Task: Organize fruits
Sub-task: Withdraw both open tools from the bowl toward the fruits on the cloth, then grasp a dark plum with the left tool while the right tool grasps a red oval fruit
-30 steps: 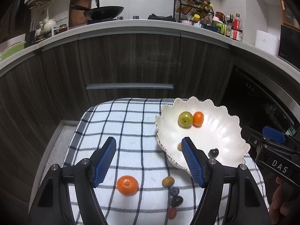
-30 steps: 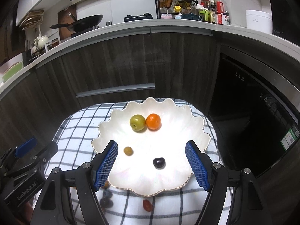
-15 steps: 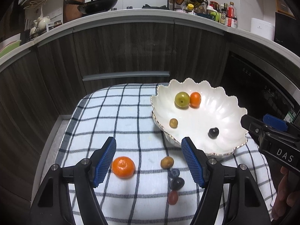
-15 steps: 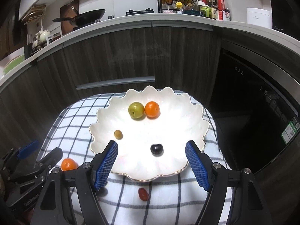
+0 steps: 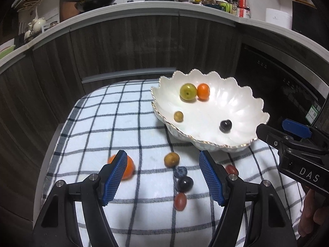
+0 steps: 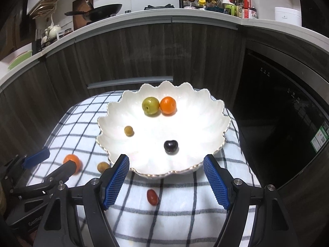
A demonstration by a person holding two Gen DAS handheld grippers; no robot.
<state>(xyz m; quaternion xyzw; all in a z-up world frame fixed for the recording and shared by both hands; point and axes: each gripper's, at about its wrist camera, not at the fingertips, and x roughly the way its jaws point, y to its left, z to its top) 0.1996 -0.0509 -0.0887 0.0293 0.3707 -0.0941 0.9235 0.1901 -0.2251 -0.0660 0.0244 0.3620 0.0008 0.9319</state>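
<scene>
bare checked cloth (image 5: 98, 127) left, scalloped bowl (image 5: 242, 144) blocking right

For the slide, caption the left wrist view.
Open left tongs above loose fruit on the checked cloth, beside a scalloped white bowl holding four fruits.

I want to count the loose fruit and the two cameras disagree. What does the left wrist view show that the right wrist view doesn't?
Only the left wrist view shows the blueberry, the dark grape and a second red fruit in a row on the cloth.

Only the right wrist view shows the left claw from the side.

Both show the white bowl holding four fruits, the loose orange and the brown fruit.
</scene>
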